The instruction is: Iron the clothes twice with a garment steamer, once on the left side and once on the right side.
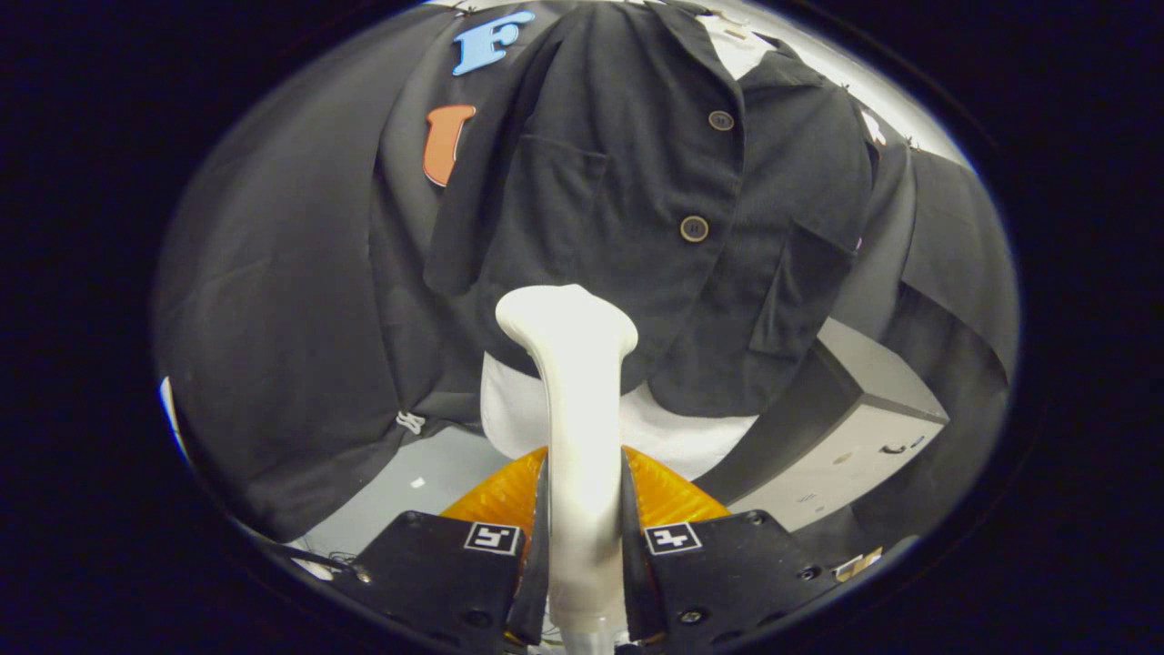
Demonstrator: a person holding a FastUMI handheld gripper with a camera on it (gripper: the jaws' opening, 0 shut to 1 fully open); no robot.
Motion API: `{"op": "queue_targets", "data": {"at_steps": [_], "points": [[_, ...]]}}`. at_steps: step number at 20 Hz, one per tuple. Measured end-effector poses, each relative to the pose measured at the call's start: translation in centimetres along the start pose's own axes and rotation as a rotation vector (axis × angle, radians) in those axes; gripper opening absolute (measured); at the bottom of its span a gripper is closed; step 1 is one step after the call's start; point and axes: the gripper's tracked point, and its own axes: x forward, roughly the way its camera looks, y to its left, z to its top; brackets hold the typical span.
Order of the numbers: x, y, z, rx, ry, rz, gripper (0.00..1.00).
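Note:
A dark buttoned jacket [637,209] hangs over a white form [673,428] straight ahead, with two brown buttons down its front and a pocket flap low on its right side. My gripper [582,509] is shut on the handle of a white garment steamer [573,400], both fingers pressing its sides. The steamer's flared head rises beyond the fingers and points at the jacket's lower hem, a little left of the button line. Whether the head touches the cloth I cannot tell.
Black cloth walls the booth behind and beside the jacket. A pale grey box-like cabinet [855,446] stands low to the right of the form. A light grey floor patch [427,482] lies low to the left, with a white cord knot [411,422] by the cloth.

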Motion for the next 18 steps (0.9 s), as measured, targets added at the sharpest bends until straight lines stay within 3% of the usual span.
{"op": "queue_targets", "data": {"at_steps": [9, 18], "points": [[1.3, 0.4, -3.1, -0.006, 0.06, 0.008, 0.36], [-0.7, -0.2, -4.0, 0.021, 0.058, 0.06, 0.36]]}}
